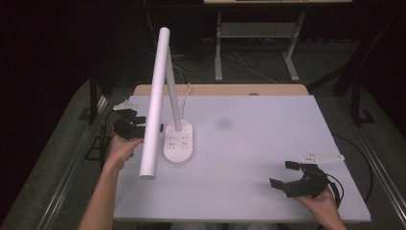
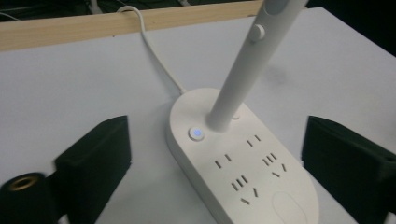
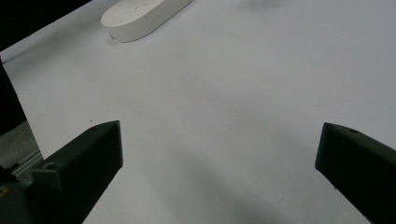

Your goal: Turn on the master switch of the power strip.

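Desk lamp (image 1: 167, 96) stands at worktop (image 1: 249, 143) left-centre, its oval socket base (image 2: 243, 163) with a lit blue button (image 2: 196, 133) just ahead of the left gripper (image 2: 215, 163), whose jaws stand wide apart, nothing held. Right gripper (image 1: 289, 176) rests near the front right edge, jaws apart too, empty. Likely step is backing off after the button press: lift clear of the low lamp head (image 1: 153, 105), don't nudge base or cord (image 2: 159, 60).

A white table (image 1: 268, 158) bears a desk lamp (image 1: 178, 141).
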Motion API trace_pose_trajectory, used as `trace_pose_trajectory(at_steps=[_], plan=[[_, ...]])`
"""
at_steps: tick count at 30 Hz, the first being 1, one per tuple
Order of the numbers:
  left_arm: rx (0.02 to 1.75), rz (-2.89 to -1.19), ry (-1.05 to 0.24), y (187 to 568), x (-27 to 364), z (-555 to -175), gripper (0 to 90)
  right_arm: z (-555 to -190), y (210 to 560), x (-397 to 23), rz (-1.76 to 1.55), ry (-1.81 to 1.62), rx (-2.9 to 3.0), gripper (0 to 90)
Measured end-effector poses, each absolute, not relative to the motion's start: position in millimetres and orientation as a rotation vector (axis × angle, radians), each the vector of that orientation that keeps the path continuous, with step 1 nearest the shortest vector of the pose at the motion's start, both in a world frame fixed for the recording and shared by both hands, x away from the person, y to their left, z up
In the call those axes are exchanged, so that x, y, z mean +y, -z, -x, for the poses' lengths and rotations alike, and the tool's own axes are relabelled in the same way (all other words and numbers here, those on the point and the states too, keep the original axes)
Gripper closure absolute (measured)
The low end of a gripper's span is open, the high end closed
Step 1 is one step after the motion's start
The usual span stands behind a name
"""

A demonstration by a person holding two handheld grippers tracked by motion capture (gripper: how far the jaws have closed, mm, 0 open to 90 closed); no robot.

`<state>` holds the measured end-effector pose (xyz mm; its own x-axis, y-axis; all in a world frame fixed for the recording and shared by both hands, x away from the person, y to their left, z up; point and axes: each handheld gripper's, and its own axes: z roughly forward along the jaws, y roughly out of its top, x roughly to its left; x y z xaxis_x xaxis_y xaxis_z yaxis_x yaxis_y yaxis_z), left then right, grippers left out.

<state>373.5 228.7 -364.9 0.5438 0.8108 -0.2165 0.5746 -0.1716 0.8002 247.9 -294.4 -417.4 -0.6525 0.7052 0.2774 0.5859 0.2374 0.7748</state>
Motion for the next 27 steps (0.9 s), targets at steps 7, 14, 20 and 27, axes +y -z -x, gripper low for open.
trace_pose_trajectory(at_steps=[7,14,20,27], plan=[[1.128,-1.823,-0.332,373,230,-352,0.0,-248,417,-293,-1.236,-1.390,2.359,0.1],[1.106,-1.767,-0.338,377,232,-332,0.0,-248,417,-293,-1.235,-1.393,2.358,0.1],[1.079,-1.750,-0.338,384,226,-313,0.0,-247,416,-293,-1.234,-1.397,2.356,0.1],[1.049,-1.740,-0.307,396,217,-293,0.0,-246,416,-292,-1.226,-1.395,2.365,0.1]])
